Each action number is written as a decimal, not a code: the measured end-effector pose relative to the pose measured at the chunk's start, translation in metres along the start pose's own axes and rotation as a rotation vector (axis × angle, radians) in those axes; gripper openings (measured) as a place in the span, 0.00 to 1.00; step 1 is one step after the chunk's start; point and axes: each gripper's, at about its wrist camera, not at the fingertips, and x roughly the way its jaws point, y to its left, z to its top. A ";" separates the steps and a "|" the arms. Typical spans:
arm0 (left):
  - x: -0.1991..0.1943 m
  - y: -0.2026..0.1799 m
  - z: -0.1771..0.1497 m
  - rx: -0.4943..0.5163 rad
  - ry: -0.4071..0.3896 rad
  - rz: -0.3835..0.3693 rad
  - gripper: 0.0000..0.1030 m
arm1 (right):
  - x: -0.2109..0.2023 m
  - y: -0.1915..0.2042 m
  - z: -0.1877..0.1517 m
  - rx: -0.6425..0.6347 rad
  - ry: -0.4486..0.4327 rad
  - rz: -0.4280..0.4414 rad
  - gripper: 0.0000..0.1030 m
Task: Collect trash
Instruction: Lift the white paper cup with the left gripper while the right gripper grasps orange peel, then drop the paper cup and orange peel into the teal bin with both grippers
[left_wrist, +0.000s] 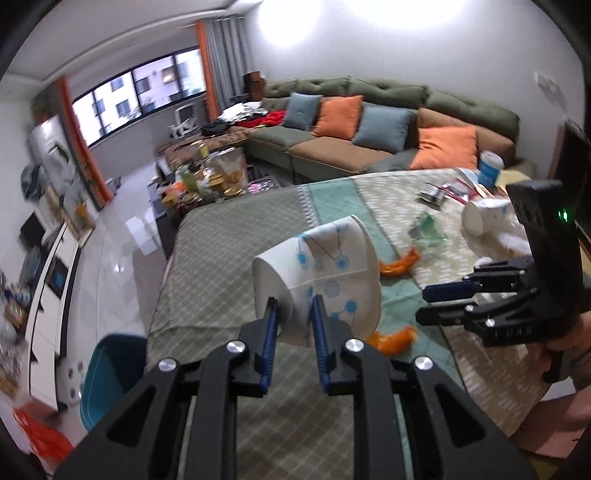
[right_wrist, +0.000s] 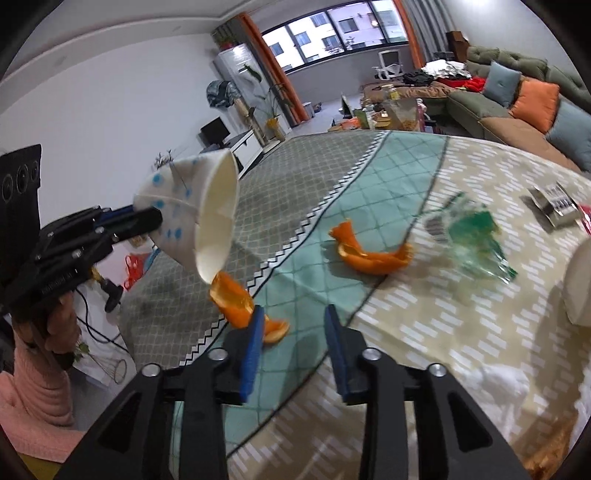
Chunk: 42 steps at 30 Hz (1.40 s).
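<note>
Left wrist view: my left gripper (left_wrist: 293, 317) clamped on paper cup (left_wrist: 321, 266), cup held tilted, clear of tablecloth (left_wrist: 221, 251). Teal bin (left_wrist: 107, 373) on floor just beyond table edge. My right gripper (right_wrist: 295, 325) apart, nothing between pads, nearest orange peel (right_wrist: 240, 299) beside left pad. Judgement: cup in transit to bin; next, carry over bin, release. Right gripper to straddle peel, close.

Orange peels (right_wrist: 373, 254) on tablecloth (right_wrist: 424, 332)

Green sofa (left_wrist: 388, 110), orange curtains (left_wrist: 208, 66) — wide window (left_wrist: 140, 88)
</note>
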 end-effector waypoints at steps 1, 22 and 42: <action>-0.001 0.007 -0.003 -0.024 0.002 -0.001 0.19 | 0.004 0.002 0.000 -0.008 0.012 -0.002 0.38; -0.015 0.116 -0.070 -0.336 0.011 0.016 0.19 | 0.026 0.029 0.000 -0.010 0.117 0.093 0.11; -0.042 0.187 -0.106 -0.494 -0.013 0.150 0.19 | 0.070 0.110 0.061 -0.155 0.105 0.235 0.09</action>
